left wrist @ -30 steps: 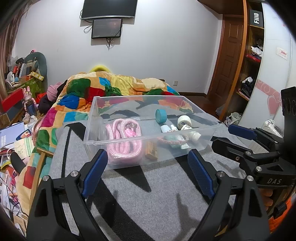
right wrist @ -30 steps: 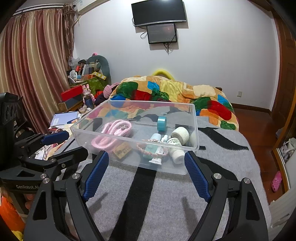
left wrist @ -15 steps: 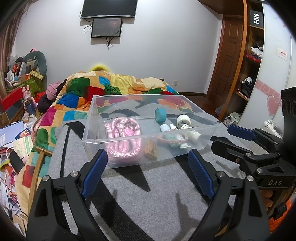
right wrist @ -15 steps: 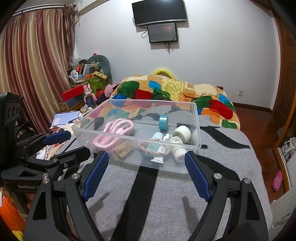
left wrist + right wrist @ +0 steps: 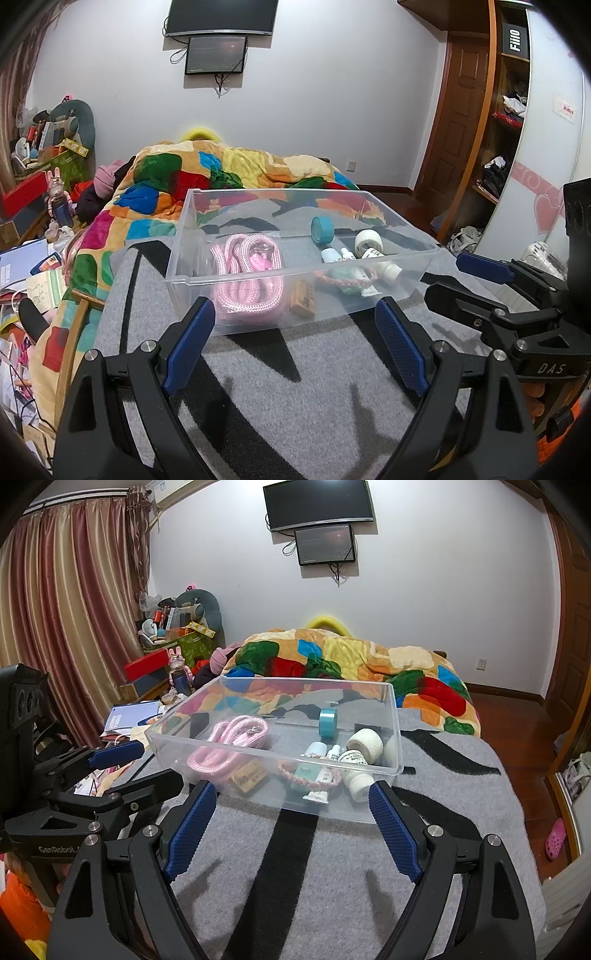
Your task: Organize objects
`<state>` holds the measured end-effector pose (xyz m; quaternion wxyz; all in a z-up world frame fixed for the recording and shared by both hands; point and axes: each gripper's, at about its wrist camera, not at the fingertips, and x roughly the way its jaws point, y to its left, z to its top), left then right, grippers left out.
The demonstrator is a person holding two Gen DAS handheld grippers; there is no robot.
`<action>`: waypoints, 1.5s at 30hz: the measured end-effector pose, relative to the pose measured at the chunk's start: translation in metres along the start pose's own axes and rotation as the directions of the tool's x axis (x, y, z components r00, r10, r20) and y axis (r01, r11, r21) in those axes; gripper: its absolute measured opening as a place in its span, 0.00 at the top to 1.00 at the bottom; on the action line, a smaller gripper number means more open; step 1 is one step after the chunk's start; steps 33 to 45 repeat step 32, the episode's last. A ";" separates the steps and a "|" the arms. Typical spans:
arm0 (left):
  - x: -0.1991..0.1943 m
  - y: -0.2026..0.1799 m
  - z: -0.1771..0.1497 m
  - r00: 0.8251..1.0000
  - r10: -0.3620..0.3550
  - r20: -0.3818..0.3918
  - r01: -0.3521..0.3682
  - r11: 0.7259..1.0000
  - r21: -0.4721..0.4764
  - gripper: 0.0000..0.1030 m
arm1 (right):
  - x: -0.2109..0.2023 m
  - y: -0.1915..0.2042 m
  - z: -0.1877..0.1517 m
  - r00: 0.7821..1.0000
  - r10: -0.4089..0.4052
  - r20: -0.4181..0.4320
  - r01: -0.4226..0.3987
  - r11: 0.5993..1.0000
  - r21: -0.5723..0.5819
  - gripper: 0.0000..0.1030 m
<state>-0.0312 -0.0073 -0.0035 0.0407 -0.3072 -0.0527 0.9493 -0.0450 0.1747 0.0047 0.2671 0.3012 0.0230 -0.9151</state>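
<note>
Clear plastic bin (image 5: 236, 284) sits on the grey-and-black striped blanket (image 5: 295, 398) on the bed, and pretty much everything looks like it's in there already: pink rope (image 5: 245, 280), teal tape roll (image 5: 322, 229), white gauze roll (image 5: 365, 240), a few little bottles (image 5: 354, 771), a braided bracelet (image 5: 309, 775) and a small brown block (image 5: 303, 301). Left gripper (image 5: 295, 343) and right gripper (image 5: 291, 823) both hover just short of the near wall, jaws spread wide, holding nothing.

My guess is sorting looks basically done, so the next bit is moving or tidying the bin itself. If lifting, I'd grab opposite rims, one gripper per side, and keep it level, since those bottles and the tape roll will slide or roll easily.
</note>
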 end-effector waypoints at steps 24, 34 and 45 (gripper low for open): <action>0.002 -0.001 0.001 1.000 -0.013 -0.009 0.013 1.000 0.000 0.14 | -0.002 0.007 -0.005 1.000 0.002 -0.005 -0.002 1.000 0.006 0.19; 0.002 -0.001 0.001 1.000 -0.015 -0.015 0.015 1.000 -0.004 0.14 | -0.002 0.007 -0.005 1.000 0.005 -0.007 -0.005 1.000 0.008 0.19; 0.002 -0.001 0.001 1.000 -0.015 -0.015 0.015 1.000 -0.004 0.14 | -0.002 0.007 -0.005 1.000 0.005 -0.007 -0.005 1.000 0.008 0.19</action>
